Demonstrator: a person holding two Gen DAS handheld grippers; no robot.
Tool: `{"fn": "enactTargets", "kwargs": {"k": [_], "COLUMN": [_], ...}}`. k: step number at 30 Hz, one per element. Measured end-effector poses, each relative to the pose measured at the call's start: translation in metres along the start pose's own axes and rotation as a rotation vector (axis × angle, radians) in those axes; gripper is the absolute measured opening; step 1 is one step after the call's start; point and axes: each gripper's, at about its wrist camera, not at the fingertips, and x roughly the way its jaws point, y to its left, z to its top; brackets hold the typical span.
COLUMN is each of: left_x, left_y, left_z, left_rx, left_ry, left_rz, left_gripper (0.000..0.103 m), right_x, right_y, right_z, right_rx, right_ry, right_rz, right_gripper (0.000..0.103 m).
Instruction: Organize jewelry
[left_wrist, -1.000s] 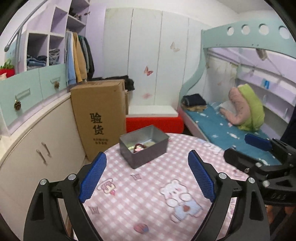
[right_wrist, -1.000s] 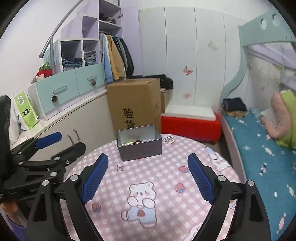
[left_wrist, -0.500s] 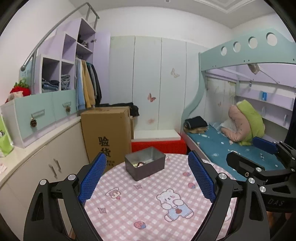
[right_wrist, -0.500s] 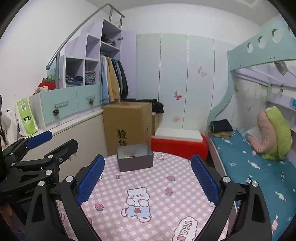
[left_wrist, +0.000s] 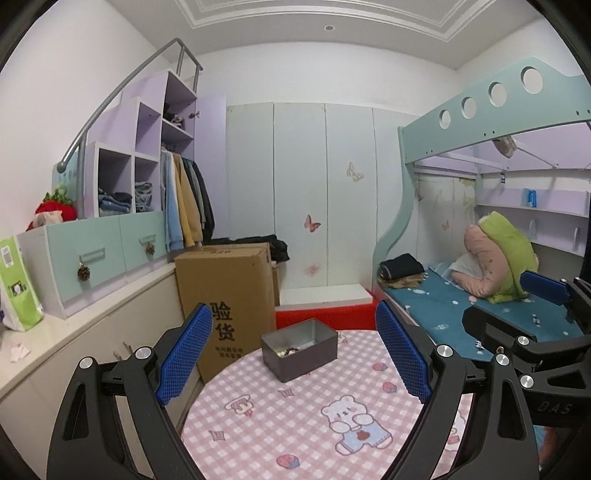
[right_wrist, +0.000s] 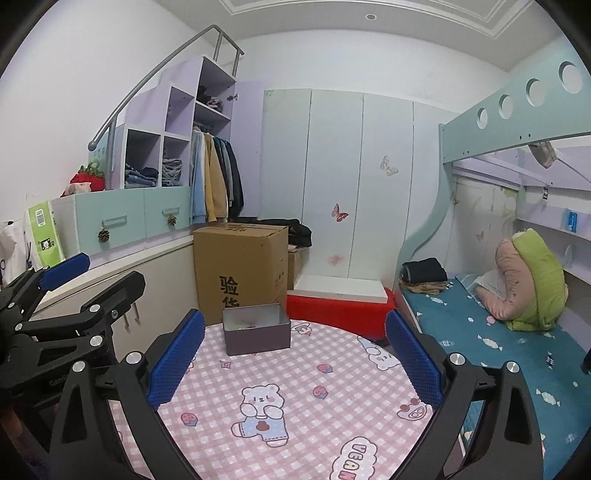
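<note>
A grey metal tin (left_wrist: 300, 349) (right_wrist: 256, 330) stands open at the far side of a round table with a pink checked cloth (left_wrist: 314, 424) (right_wrist: 295, 387). Small jewelry pieces (left_wrist: 290, 350) lie inside the tin. My left gripper (left_wrist: 293, 321) hangs open above the table's near part, well short of the tin, with nothing between its blue pads (left_wrist: 184, 354). My right gripper (right_wrist: 294, 319) is beside it on the right. Its jaws are opening wide and hold nothing. Each view shows the other gripper at its edge.
A tall cardboard box (left_wrist: 225, 291) stands just behind the table on the left. A red bench (left_wrist: 325, 317) is behind the tin. A low cabinet counter (left_wrist: 74, 332) runs along the left, and a bunk bed (left_wrist: 461, 306) along the right.
Both grippers drew back from the tin and rose, tilting up, so the tin looks smaller and farther away. The right gripper's jaws spread a little wider.
</note>
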Motion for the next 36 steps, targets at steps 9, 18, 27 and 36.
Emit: {"fn": "enactTargets", "kwargs": {"k": [9, 18, 27, 36], "left_x": [0.002, 0.003, 0.006, 0.008], "left_y": [-0.001, -0.002, -0.003, -0.002], "left_z": [0.001, -0.001, -0.004, -0.005], "left_rx": [0.002, 0.002, 0.009, 0.003], "left_ry": [-0.015, -0.016, -0.026, -0.021], "left_rz": [-0.006, -0.008, -0.008, -0.02], "left_gripper": [0.087, 0.087, 0.087, 0.087], "right_x": [-0.003, -0.002, 0.001, 0.002], "right_y": [-0.004, -0.01, -0.013, -0.014], "right_z": [-0.001, -0.003, -0.004, -0.005], "right_rx": [0.012, 0.018, 0.021, 0.027], "right_ry": [-0.009, 0.0, 0.01, 0.011], "right_rz": [0.002, 0.001, 0.0, 0.003], "right_gripper": [0.096, 0.096, 0.096, 0.096]}}
